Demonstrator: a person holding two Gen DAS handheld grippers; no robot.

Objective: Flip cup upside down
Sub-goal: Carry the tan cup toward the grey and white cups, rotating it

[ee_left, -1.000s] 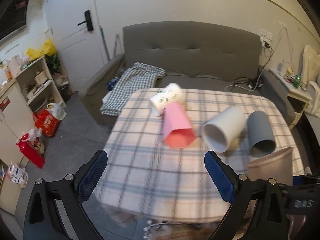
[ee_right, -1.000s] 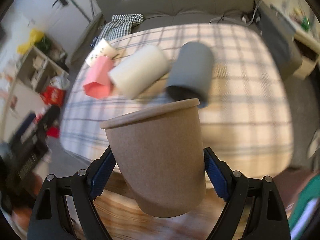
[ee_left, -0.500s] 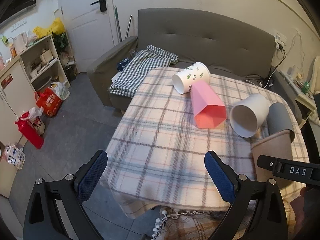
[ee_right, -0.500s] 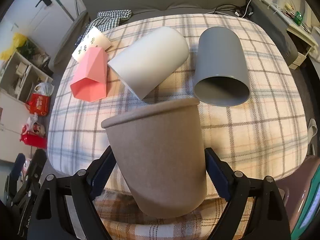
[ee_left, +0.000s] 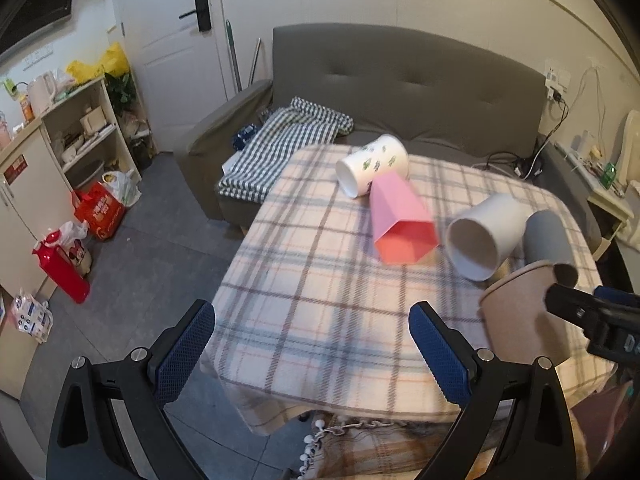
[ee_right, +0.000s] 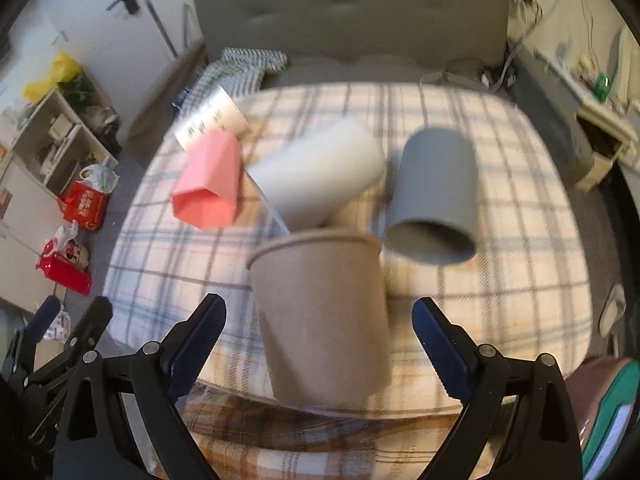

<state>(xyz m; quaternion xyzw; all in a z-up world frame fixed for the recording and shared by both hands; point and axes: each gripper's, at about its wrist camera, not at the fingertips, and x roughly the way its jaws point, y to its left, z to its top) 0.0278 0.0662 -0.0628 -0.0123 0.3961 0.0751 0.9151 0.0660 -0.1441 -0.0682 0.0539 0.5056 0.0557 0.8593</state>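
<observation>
A brown paper cup (ee_right: 322, 316) stands near the table's front edge, wide rim up, between the fingers of my right gripper (ee_right: 320, 328). The jaws are spread wide and clear of the cup on both sides. The cup also shows in the left wrist view (ee_left: 516, 316), partly behind the right gripper's body. My left gripper (ee_left: 312, 344) is open and empty, over the table's front left edge. A pink cup (ee_left: 400, 220), a white cup (ee_left: 480, 236), a grey cup (ee_left: 548, 240) and a printed white cup (ee_left: 372, 164) lie on their sides.
The table (ee_left: 312, 280) carries a plaid cloth. A grey sofa (ee_left: 400, 80) with a checked blanket (ee_left: 280, 148) stands behind it. A shelf unit (ee_left: 80, 132), red bags and a red flask (ee_left: 60, 268) are on the floor at left. A side table (ee_left: 600, 184) is at right.
My right gripper has opened and let go of the brown cup, which now stands on the table. The left gripper has shifted, and its view has turned slightly.
</observation>
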